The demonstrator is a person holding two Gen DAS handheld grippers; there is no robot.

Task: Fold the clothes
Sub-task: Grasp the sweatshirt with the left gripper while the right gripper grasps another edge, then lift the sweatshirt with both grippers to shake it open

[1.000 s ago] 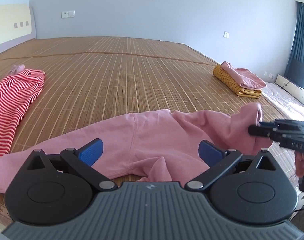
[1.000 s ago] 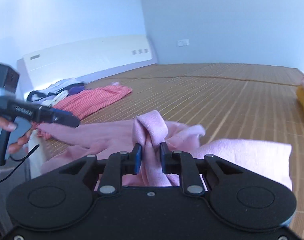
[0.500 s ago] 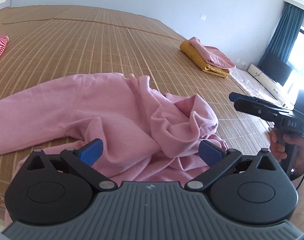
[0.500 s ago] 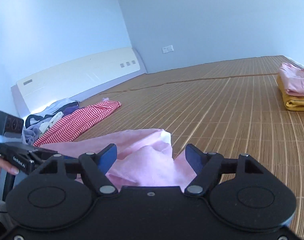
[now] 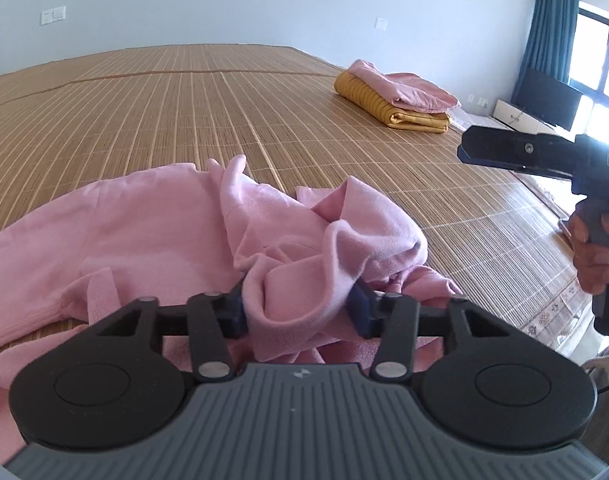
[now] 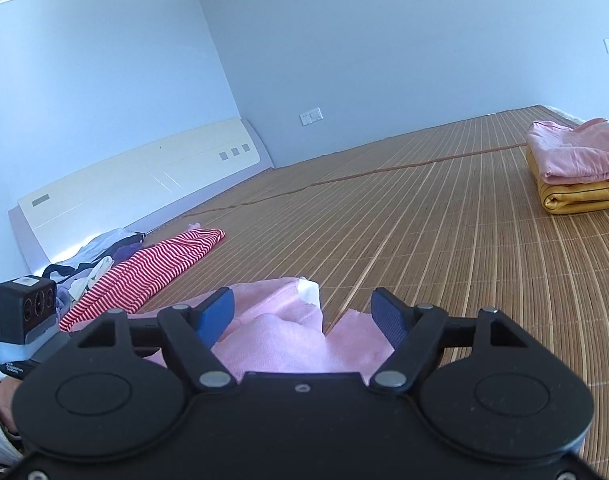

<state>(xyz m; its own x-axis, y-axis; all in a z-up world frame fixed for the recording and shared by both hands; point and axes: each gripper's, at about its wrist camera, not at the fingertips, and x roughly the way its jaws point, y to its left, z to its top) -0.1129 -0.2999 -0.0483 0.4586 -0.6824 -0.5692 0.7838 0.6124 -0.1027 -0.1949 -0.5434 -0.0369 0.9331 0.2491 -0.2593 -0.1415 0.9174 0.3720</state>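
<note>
The bamboo mat [image 5: 152, 120] carries the crumpled pink garment [image 5: 144, 224] at its near edge. Far right lies a folded pile [image 5: 400, 100], far left a striped garment [image 6: 152, 272]. The left gripper [image 5: 300, 312] is clenched on a pink fold; the right gripper [image 6: 304, 316] is released above the cloth.

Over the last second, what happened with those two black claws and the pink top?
The right gripper let go of the pink sweatshirt and now stands open above it. The left gripper, open before, has closed on a bunched fold of it. The sweatshirt went from spread out to crumpled. The folded stack and the red striped garment stayed put.
</note>
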